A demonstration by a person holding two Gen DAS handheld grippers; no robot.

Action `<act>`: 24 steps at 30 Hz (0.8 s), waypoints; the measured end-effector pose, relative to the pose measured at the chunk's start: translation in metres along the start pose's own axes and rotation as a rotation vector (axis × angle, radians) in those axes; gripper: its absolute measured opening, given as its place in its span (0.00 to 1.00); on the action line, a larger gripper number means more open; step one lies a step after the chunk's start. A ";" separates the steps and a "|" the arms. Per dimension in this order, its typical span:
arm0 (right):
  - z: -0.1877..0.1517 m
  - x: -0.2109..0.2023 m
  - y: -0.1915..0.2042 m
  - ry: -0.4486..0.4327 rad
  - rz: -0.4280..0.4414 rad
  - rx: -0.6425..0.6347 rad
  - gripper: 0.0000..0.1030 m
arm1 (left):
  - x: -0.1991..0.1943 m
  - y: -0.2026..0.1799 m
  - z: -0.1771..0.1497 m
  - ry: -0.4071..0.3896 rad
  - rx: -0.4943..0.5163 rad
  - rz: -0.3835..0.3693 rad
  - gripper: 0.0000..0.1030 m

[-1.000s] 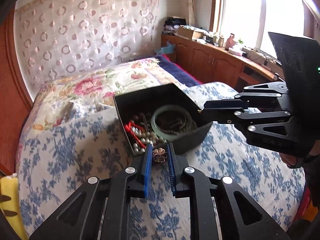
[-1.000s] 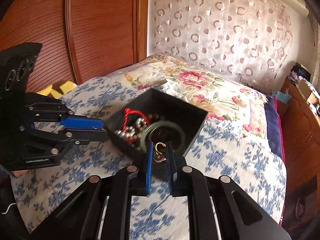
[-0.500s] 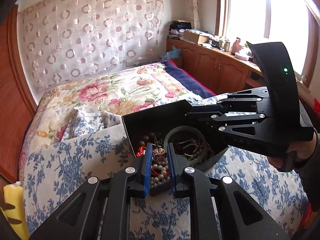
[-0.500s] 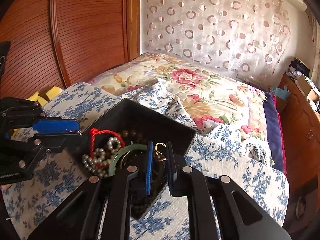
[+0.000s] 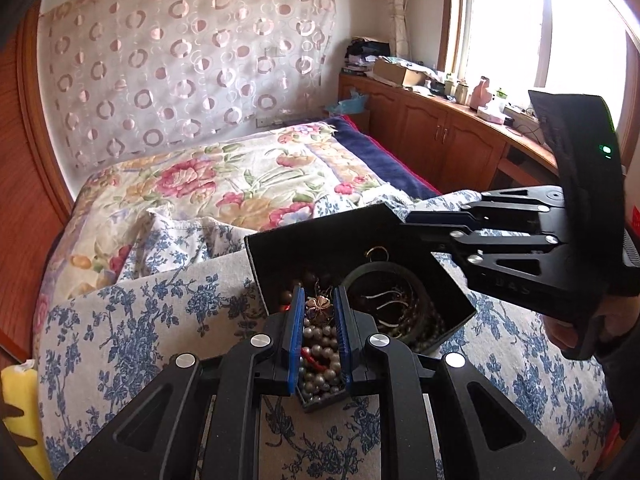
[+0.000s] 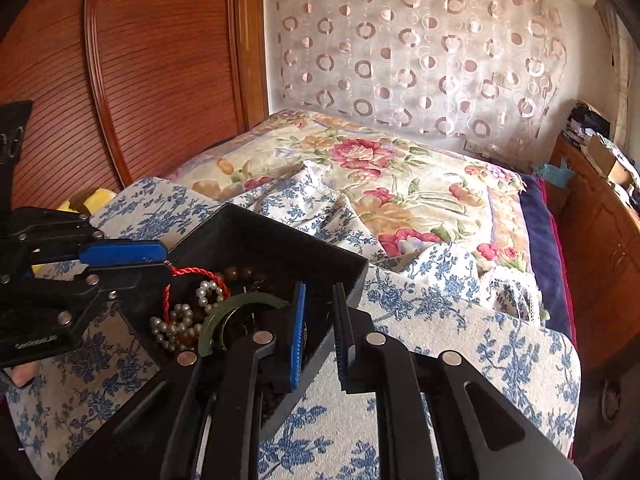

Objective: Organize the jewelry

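A black jewelry box (image 5: 320, 236) (image 6: 256, 236) sits on the blue-flowered bedspread. It holds pearl strands (image 5: 320, 336) (image 6: 176, 320), a red cord (image 6: 188, 272), brown beads and a green bangle (image 5: 376, 270) (image 6: 236, 304). My left gripper (image 5: 318, 308) is over the box, shut on a small bronze flower ornament (image 5: 318, 303). My right gripper (image 6: 319, 300) is over the box's near wall, open and empty. A gold hoop earring (image 5: 376, 254) lies in the box below the right gripper's tips (image 5: 412, 220).
The bed carries a rose-patterned quilt (image 5: 224, 180) and a navy blanket (image 5: 380, 160). A wooden headboard panel (image 6: 152, 72) stands at left, wooden cabinets (image 5: 440, 140) with clutter under the window at right. A yellow cushion (image 5: 16, 400) lies at the bed's edge.
Both grippers moved in over the box. The right gripper opened and the gold hoop earring it held now lies in the box. The left gripper keeps its ornament.
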State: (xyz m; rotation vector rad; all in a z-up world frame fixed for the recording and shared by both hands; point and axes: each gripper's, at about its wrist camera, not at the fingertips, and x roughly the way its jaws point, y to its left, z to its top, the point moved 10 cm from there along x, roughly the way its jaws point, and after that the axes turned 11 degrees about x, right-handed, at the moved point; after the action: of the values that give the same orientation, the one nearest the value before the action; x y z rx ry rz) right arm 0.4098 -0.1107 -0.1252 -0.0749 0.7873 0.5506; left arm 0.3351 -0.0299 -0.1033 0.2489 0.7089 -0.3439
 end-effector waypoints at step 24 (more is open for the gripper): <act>-0.064 -0.082 0.000 -0.107 -0.093 0.154 0.84 | -0.061 -0.011 -0.034 -0.016 -0.048 0.172 0.92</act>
State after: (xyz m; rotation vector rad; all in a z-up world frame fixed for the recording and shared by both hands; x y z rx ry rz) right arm 0.3209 -0.1640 -0.1140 0.0596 0.7160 0.4015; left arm 0.2670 -0.0150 -0.0885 0.2590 0.6742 -0.1650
